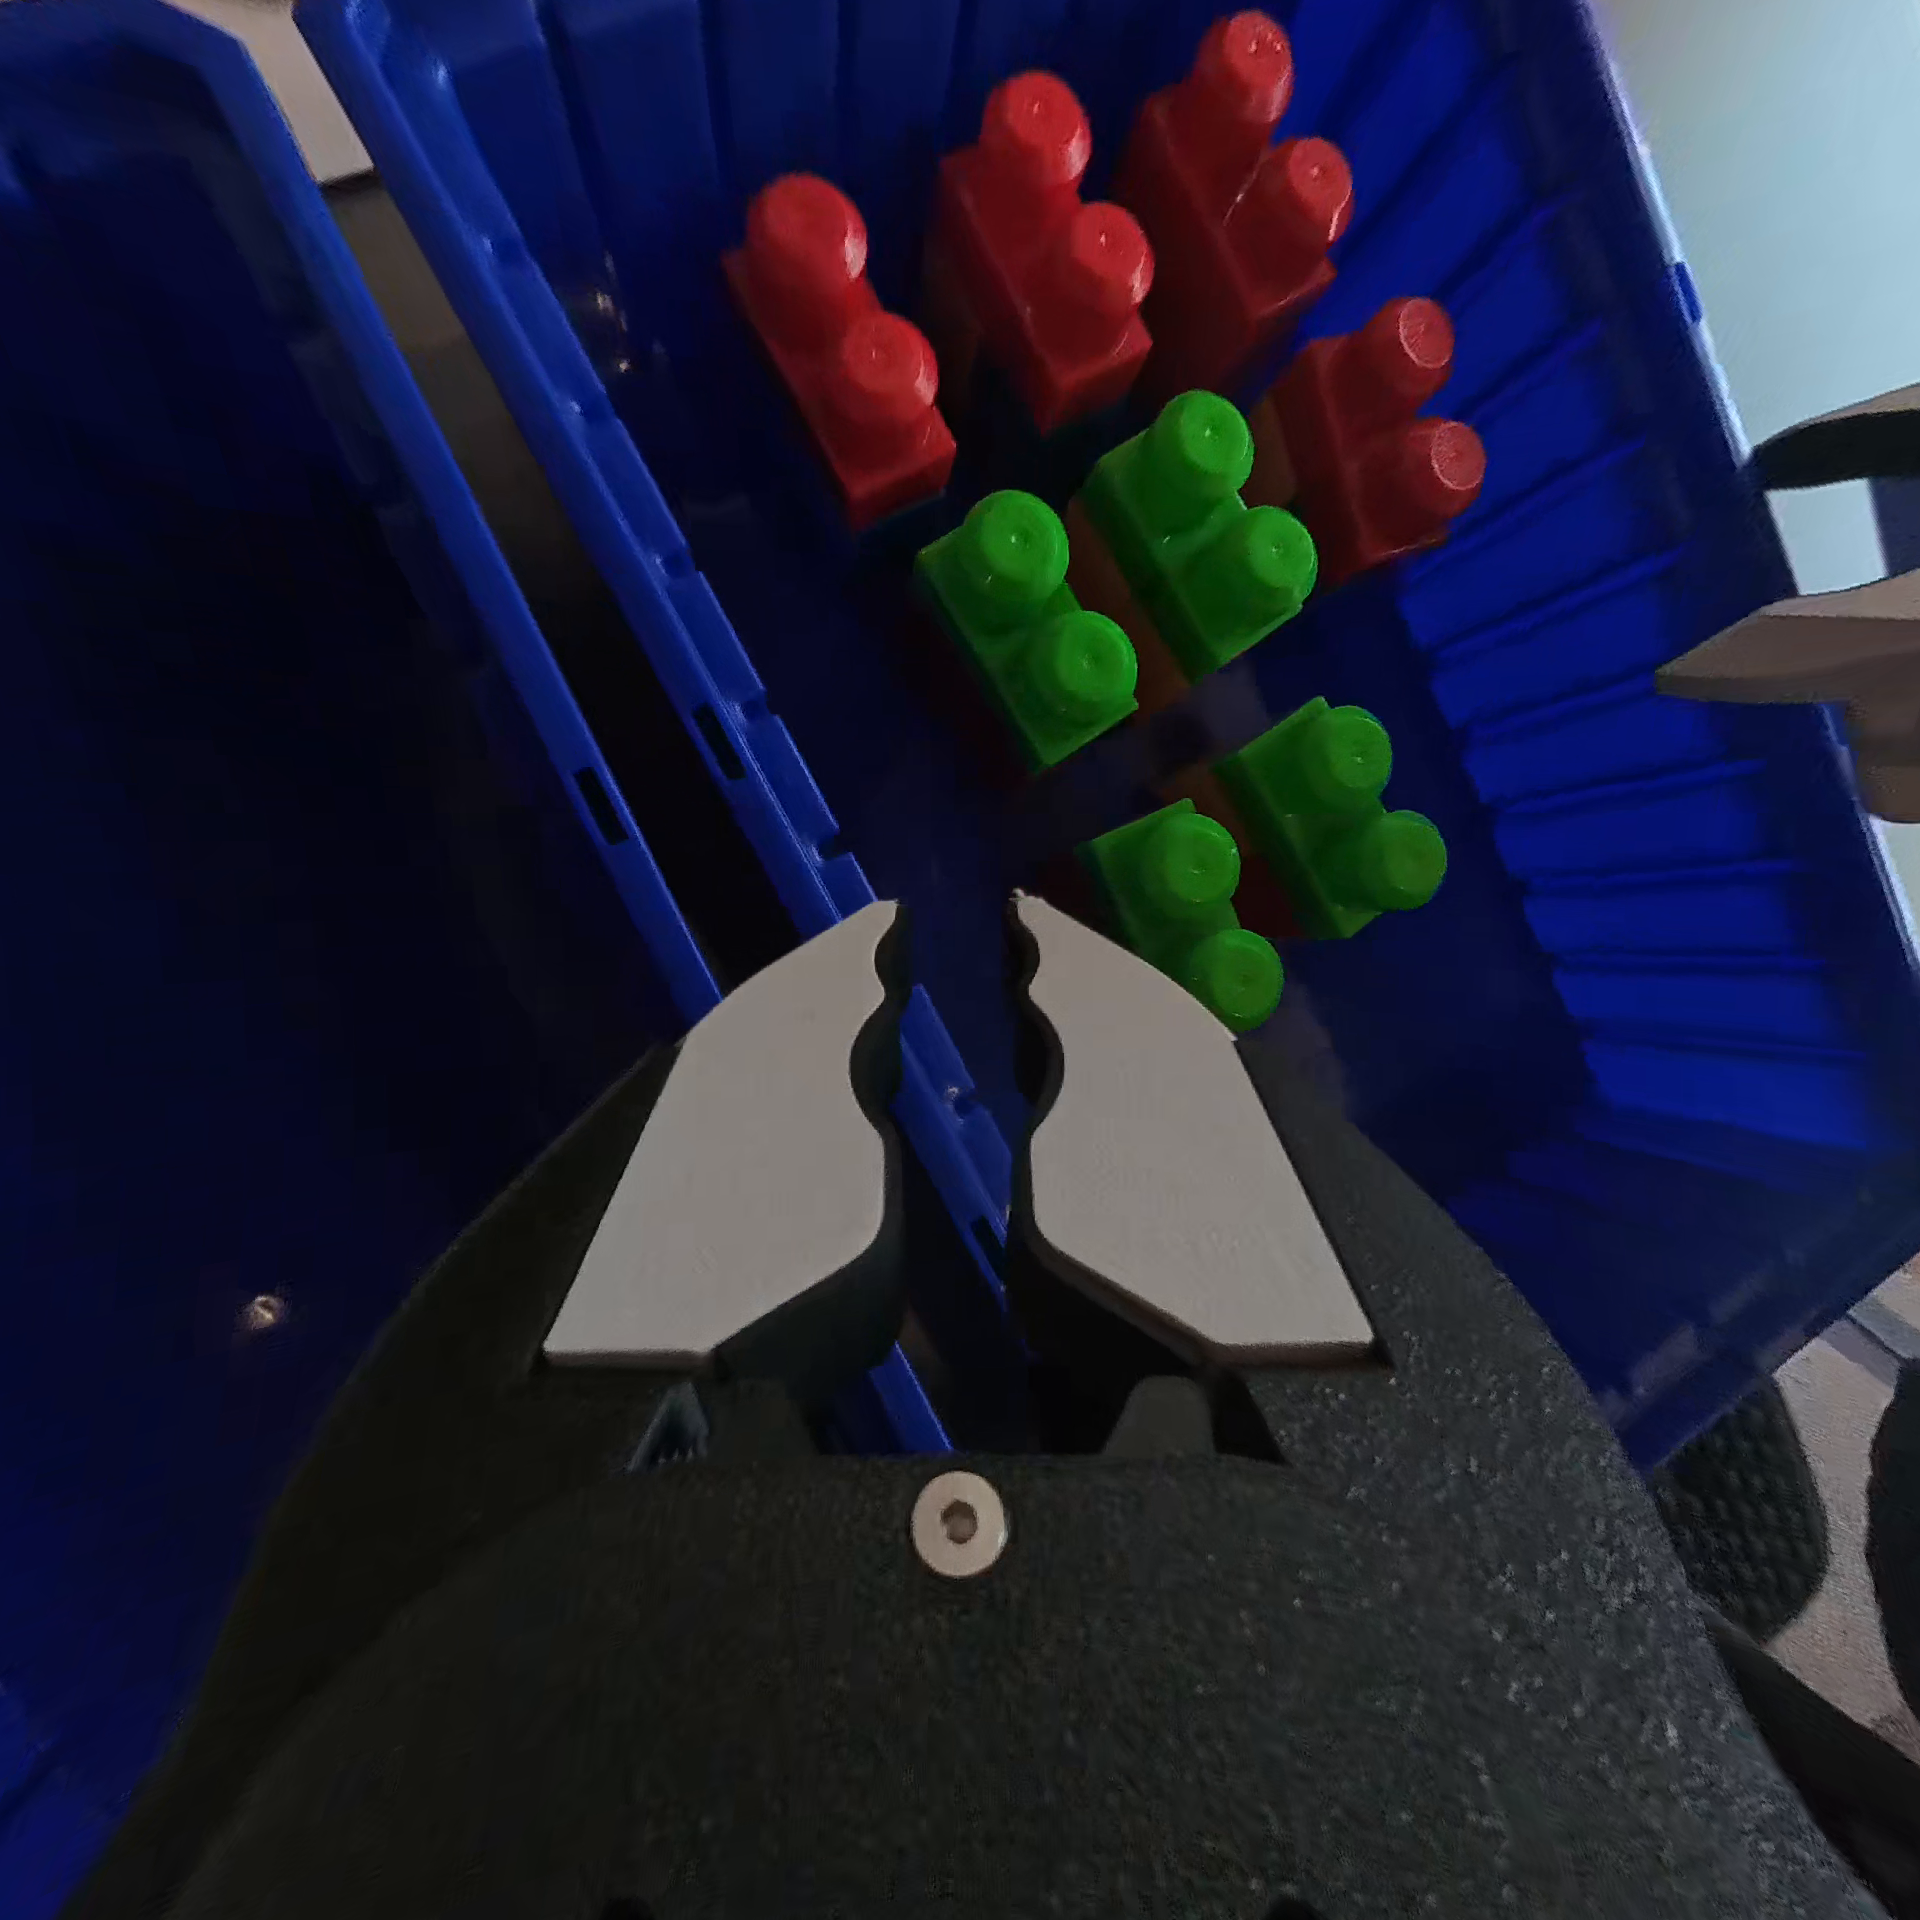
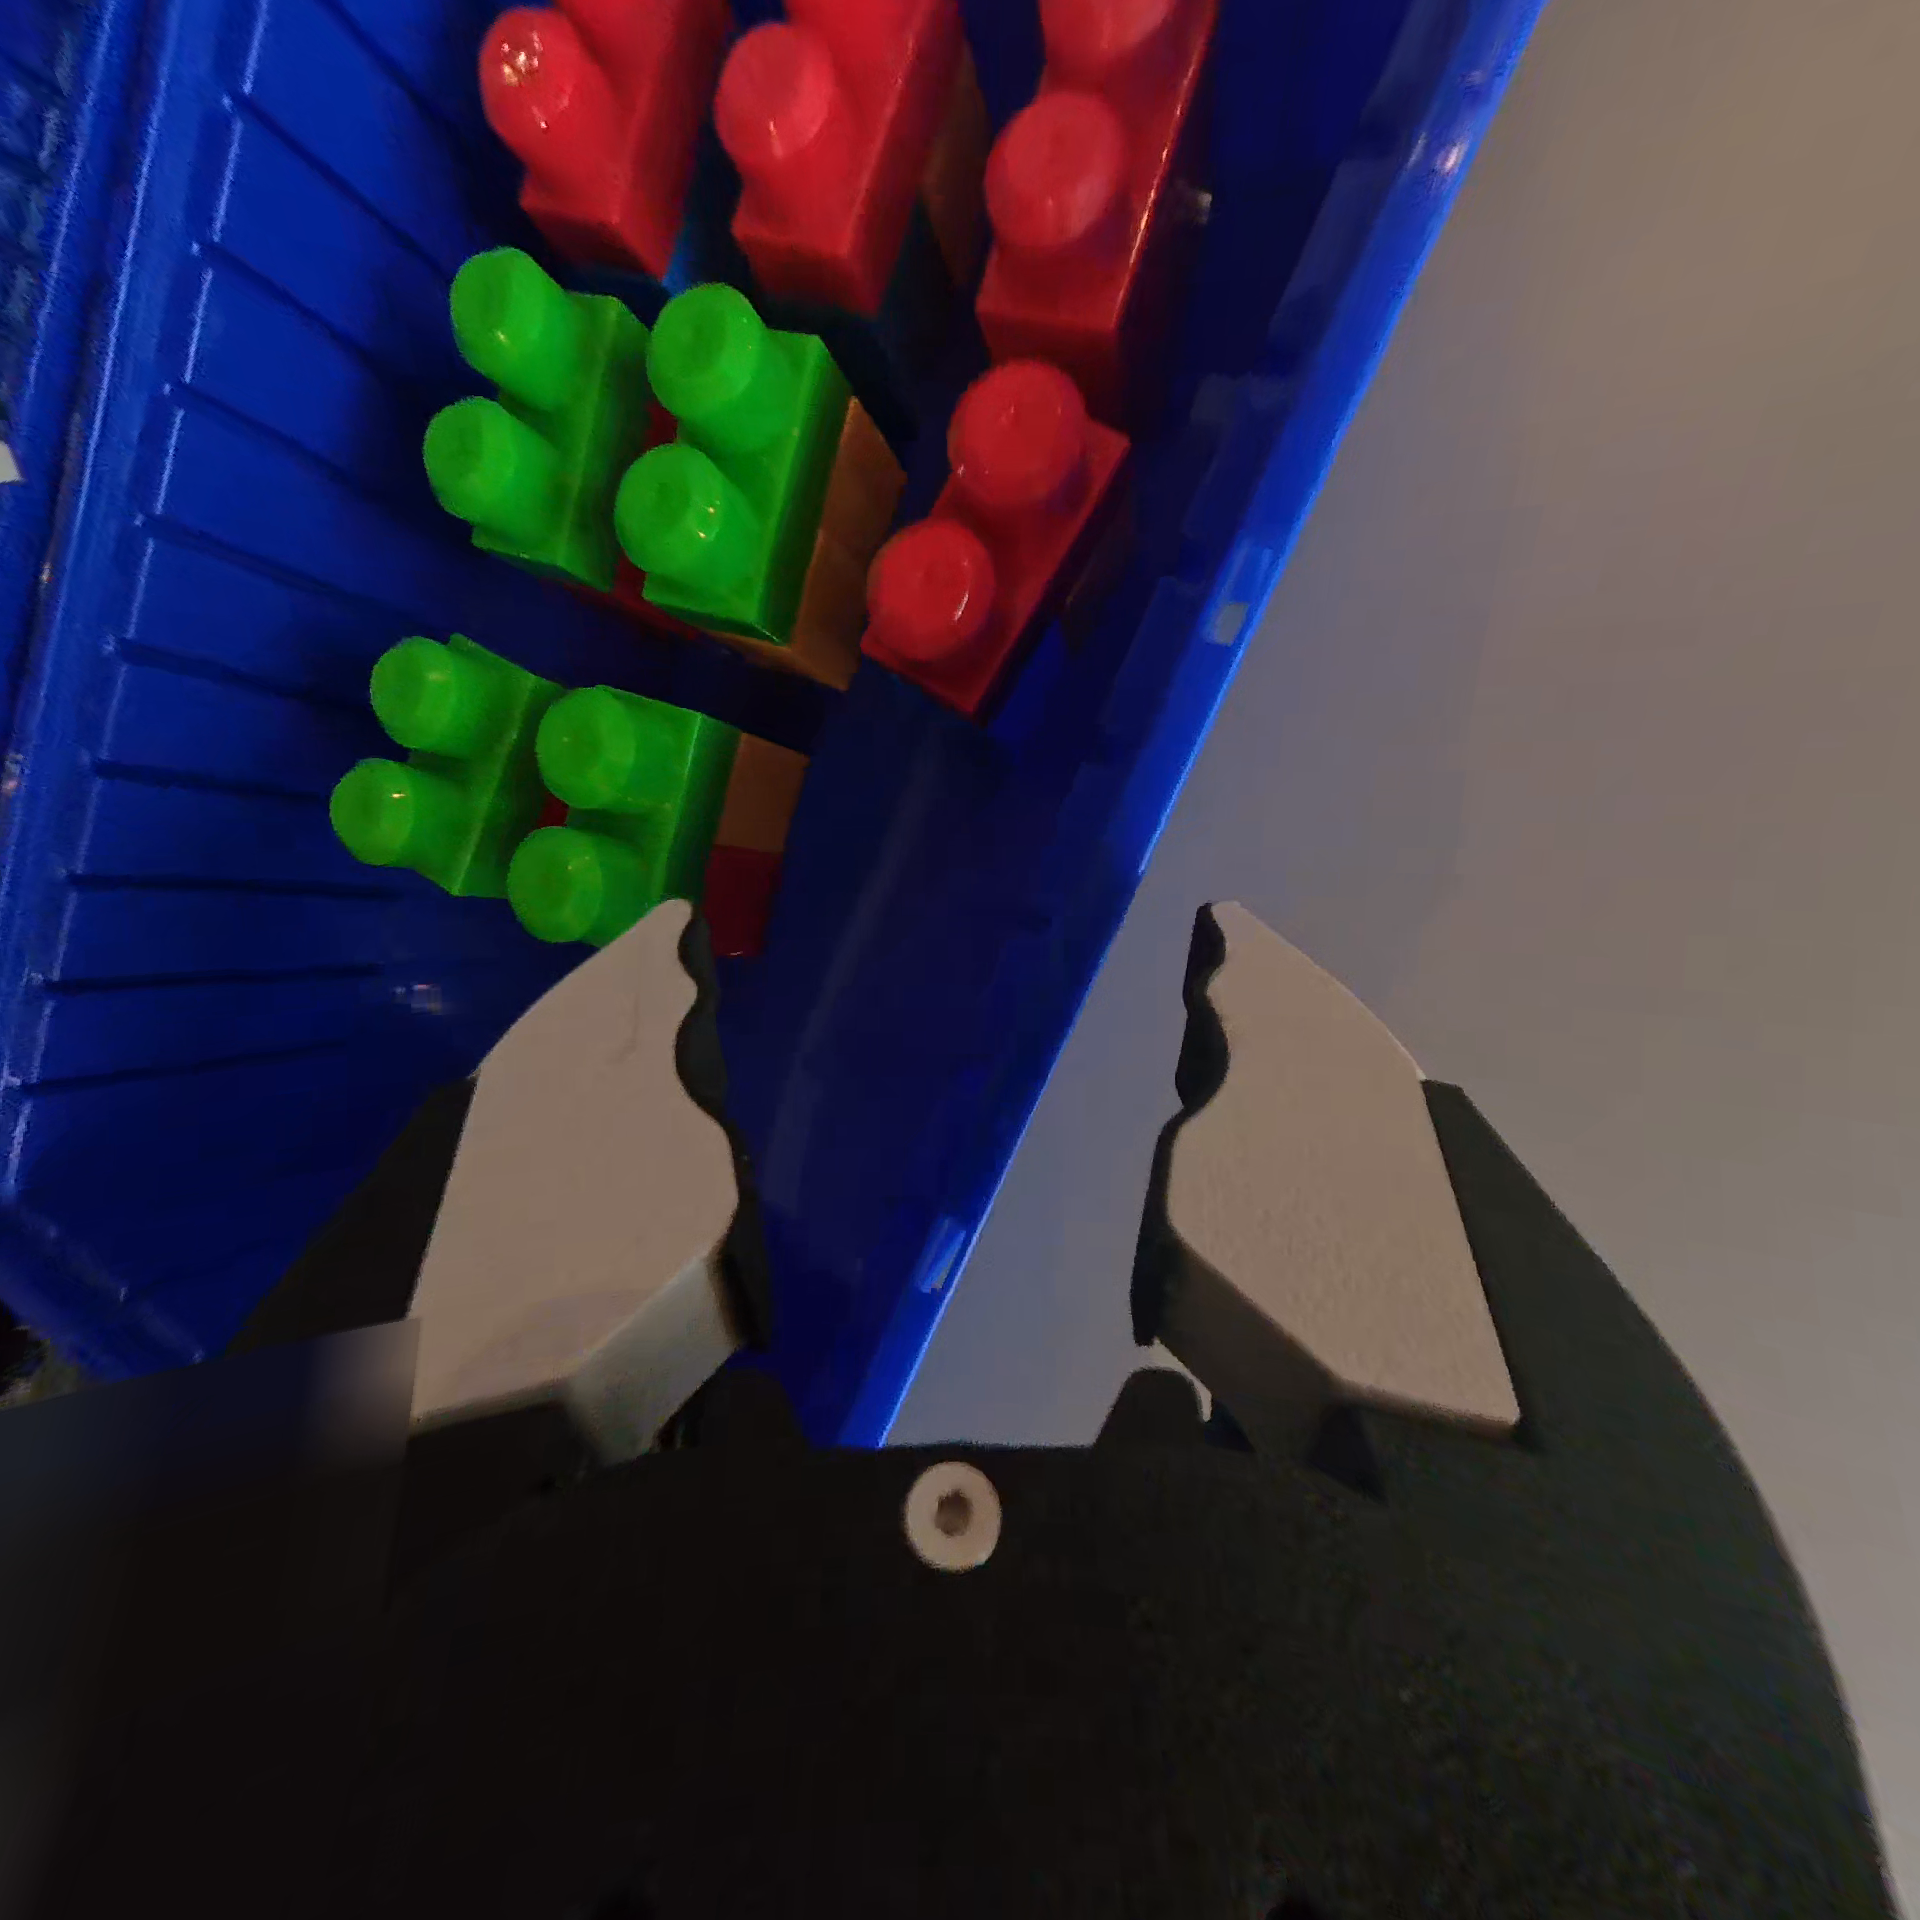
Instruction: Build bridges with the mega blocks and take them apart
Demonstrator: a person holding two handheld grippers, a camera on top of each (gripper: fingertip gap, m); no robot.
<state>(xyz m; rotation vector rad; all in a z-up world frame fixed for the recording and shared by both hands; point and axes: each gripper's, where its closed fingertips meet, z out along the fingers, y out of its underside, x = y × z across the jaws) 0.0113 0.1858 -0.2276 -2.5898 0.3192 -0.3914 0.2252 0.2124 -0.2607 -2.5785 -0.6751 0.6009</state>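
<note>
Left wrist view looks down into a deep blue ribbed plastic bin, where glossy moulded two-stud blocks stand packed studs-up across the upper middle of the frame: four red two-stud plastic blocks toward the top, four bright green two-stud plastic blocks just below them. Brown and dark red layers peek out beneath the green ones, so these look like stacked columns rather than single bricks, though shadow and motion blur make that hard to confirm.

At the lower centre, the left gripper hangs over the bin's near rim, its grey scalloped fingers drawn close with only a narrow slit between them and nothing pinched. Its black body has a grainy, pebbled surface with a single silver screw. A second dark blue plastic bin fills the left of the frame.

Right wrist view sees the same blocks from the opposite side, in the upper left of its frame. The right gripper straddles the bin's smooth blue rim, its fingers spread wide and empty, one inside the bin beside the nearest green block, the other outside over the pale grey tabletop. That spread suggests it is poised to reach in for a block; the blocks' tall round studs and flat sides should offer firm purchase.
</note>
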